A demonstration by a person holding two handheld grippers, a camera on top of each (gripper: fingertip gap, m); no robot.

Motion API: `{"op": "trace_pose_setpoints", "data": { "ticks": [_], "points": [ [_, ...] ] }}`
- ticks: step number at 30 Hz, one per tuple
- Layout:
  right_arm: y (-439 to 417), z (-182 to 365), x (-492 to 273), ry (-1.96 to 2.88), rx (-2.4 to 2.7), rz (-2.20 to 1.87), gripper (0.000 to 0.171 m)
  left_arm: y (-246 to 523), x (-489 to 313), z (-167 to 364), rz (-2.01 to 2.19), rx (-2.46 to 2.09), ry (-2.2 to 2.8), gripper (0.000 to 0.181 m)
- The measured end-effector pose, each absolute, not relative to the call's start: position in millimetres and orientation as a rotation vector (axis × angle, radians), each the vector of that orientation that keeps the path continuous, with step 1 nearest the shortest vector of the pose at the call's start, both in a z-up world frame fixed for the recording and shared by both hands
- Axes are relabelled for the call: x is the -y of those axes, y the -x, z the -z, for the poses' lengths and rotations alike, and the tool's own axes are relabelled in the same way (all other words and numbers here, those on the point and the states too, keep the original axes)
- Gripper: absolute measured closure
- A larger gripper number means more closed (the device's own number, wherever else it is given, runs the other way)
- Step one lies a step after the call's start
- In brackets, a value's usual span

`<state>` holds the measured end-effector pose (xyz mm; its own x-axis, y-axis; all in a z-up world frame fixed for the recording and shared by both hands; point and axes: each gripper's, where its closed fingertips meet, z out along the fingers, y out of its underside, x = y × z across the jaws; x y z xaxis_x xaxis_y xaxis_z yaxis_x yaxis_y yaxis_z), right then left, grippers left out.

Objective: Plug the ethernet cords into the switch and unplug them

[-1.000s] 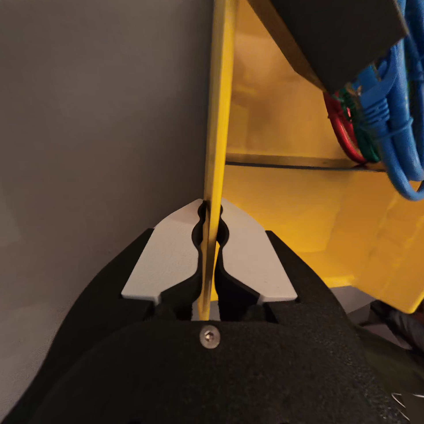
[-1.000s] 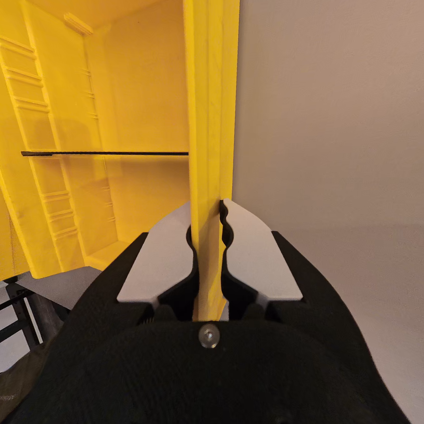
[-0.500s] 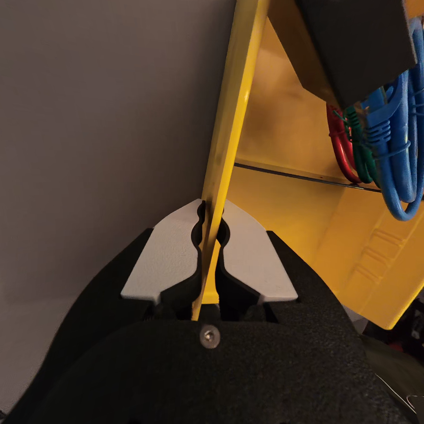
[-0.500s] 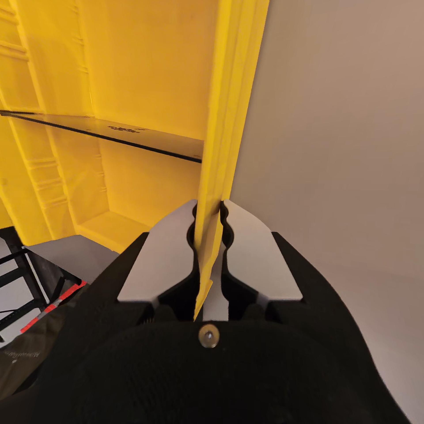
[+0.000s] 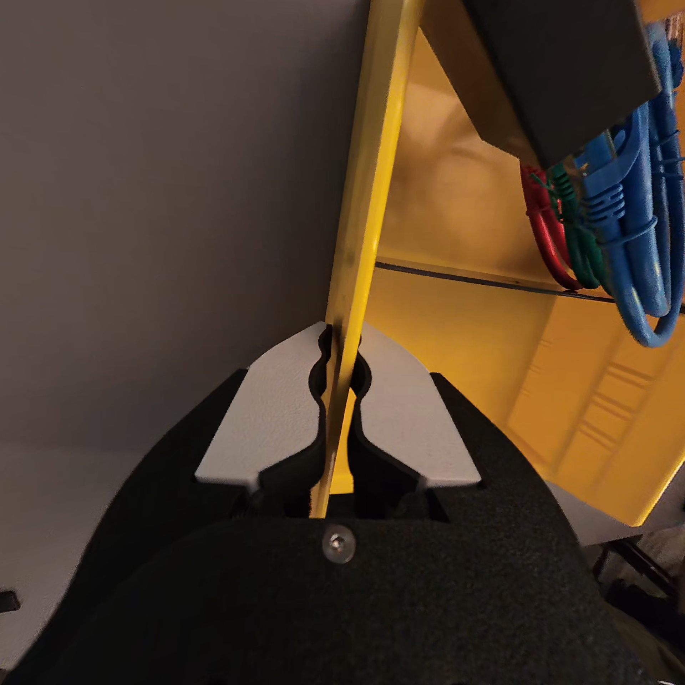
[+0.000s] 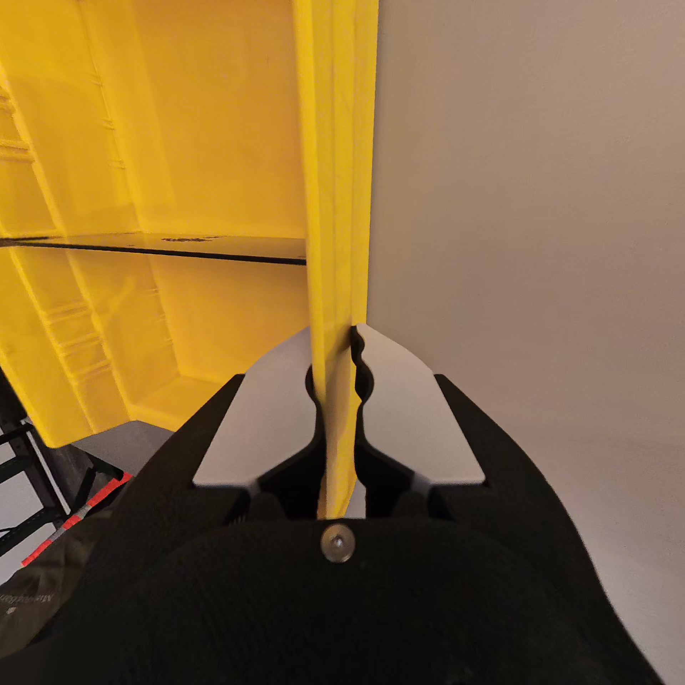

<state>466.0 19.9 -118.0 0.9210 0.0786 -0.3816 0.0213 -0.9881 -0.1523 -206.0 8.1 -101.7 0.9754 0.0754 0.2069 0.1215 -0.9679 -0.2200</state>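
Yellow plastic bin (image 5: 374, 185) — left gripper (image 5: 340, 330), right gripper (image 6: 333, 330) clamp its ribbed walls.

The black switch (image 5: 578, 74) runs off the top and right edges, its ports hidden. The blue cords (image 5: 630, 230) leave the frame at the right. The yellow bin (image 6: 222, 148) is cut off at the top and left, with soft, blurred ribs.
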Motion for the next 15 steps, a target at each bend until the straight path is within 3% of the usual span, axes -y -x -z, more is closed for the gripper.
{"op": "trace_pose_setpoints", "data": {
  "ticks": [15],
  "points": [
    [-486.1, 117.8, -10.5, 2.916, -0.111, -0.625, 0.158, 240.9, -2.4, 101.2, 0.313, 0.284, 2.855, 0.173]
  ]
}}
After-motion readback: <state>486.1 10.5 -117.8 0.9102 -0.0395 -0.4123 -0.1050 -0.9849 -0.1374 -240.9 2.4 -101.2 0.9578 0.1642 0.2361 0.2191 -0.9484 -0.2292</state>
